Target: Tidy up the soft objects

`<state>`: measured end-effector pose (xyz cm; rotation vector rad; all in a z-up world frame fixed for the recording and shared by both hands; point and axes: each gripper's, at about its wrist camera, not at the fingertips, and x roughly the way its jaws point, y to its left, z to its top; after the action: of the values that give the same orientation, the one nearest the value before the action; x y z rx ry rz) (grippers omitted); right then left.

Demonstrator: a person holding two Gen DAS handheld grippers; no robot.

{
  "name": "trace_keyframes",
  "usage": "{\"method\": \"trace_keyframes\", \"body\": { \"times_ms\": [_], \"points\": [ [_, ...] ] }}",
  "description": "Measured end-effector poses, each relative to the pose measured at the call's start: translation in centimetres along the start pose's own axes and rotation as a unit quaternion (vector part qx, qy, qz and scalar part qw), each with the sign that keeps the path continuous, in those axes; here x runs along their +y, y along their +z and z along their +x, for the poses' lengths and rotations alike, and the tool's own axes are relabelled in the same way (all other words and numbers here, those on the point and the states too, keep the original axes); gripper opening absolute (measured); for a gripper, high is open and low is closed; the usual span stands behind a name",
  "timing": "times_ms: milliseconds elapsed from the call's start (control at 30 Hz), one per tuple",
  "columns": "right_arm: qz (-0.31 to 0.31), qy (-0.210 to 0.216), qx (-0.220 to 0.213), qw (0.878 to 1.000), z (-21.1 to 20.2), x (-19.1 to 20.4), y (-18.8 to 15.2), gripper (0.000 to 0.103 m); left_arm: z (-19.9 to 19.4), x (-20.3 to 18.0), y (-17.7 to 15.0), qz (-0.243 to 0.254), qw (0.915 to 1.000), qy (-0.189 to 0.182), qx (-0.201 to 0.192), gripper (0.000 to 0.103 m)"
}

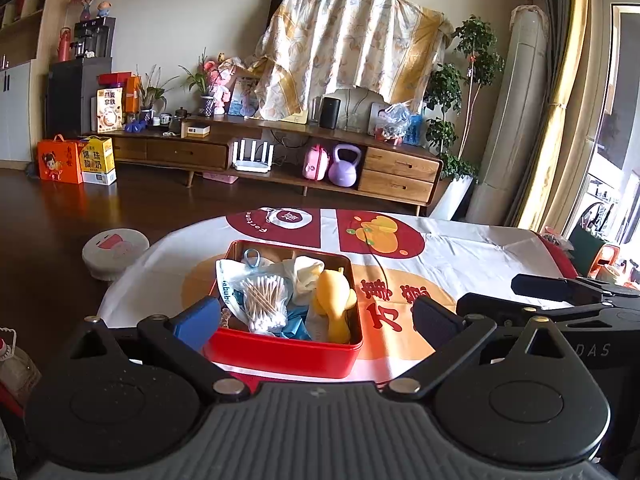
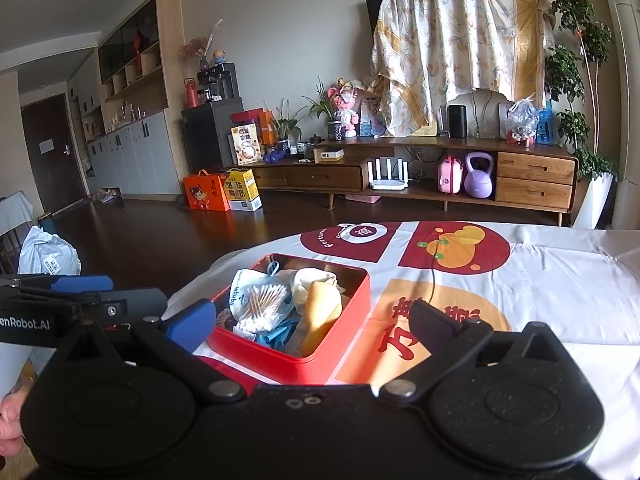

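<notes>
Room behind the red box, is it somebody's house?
Most likely yes, a home living room: a wooden TV cabinet with a cloth-draped screen, potted plants and a purple kettlebell.

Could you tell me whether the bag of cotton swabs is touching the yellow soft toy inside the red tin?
Cannot tell. In both wrist views the cotton swab bag and yellow toy lie close in the red tin, with crumpled items between.
</notes>
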<state>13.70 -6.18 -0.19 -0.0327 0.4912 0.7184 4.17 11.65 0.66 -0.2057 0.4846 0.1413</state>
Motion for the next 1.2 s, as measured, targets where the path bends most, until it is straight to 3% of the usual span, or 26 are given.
{"method": "trace_keyframes", "body": {
  "times_ms": [1200],
  "points": [
    [0.006,-0.013,-0.008,1.0,-1.8,0.2,-0.4,0.103,-0.7,-0.8,-0.3,0.007,0.9999,-0.013,-0.002,0.103]
  ]
}}
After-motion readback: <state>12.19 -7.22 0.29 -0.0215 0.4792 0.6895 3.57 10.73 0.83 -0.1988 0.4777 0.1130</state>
